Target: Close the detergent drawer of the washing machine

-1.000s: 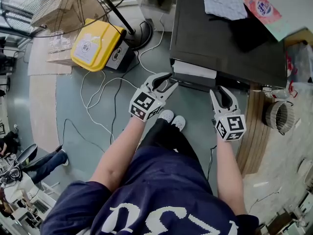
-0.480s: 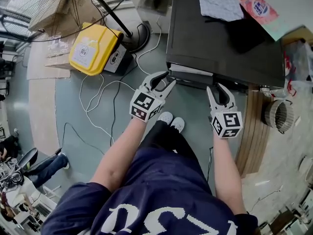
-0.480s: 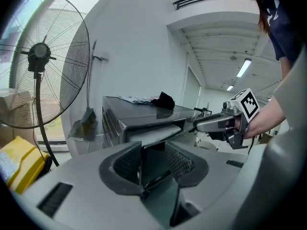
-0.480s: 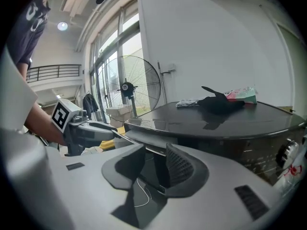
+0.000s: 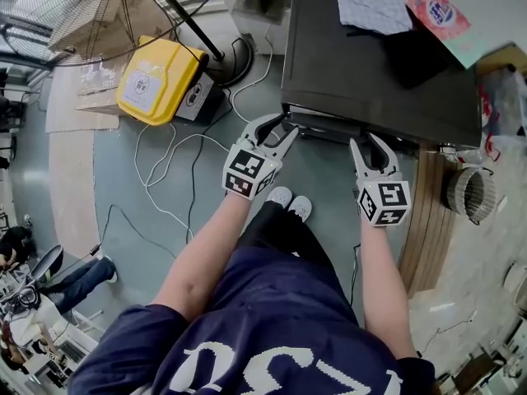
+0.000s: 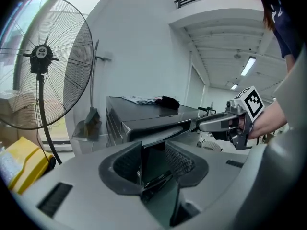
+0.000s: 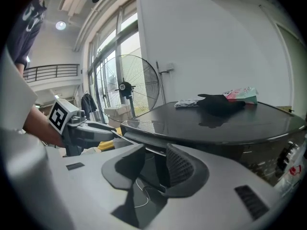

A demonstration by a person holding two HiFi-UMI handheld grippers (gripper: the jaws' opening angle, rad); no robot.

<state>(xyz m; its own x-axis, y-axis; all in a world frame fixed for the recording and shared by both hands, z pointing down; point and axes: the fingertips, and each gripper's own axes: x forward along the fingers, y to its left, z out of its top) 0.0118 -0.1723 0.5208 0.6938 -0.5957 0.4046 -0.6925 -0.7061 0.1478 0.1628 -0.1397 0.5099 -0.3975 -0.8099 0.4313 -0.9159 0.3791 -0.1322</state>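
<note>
Head view: the washing machine [image 5: 362,72] stands at the far right, its dark top facing the camera. On that top lie a pale cloth [image 5: 372,2], a pink packet [image 5: 438,11] and a black item [image 5: 422,56]. The detergent drawer [image 5: 319,120] sits in the near front edge, at the machine's left corner. It shows as a thin lighter strip just proud of the front; how far out it stands cannot be read. The left gripper [image 5: 284,127] has its tips at the drawer's left end. Its jaws are apart, with the dark front panel between them, and no pad is seen pressing on anything. The right gripper [image 5: 367,141] is further right along the same front edge, tips close to it. Its jaws are also spread, with nothing clamped between them. In the left gripper view, the right gripper's tip appears against the machine front. A yellow case [image 5: 156,76] lies on the floor at the far left. A standing fan [image 6: 43,61] is behind it, and white cables [image 5: 165,167] trail across the floor. The person's pale shoes [image 5: 290,201] are near the machine, between the two arms.
</note>
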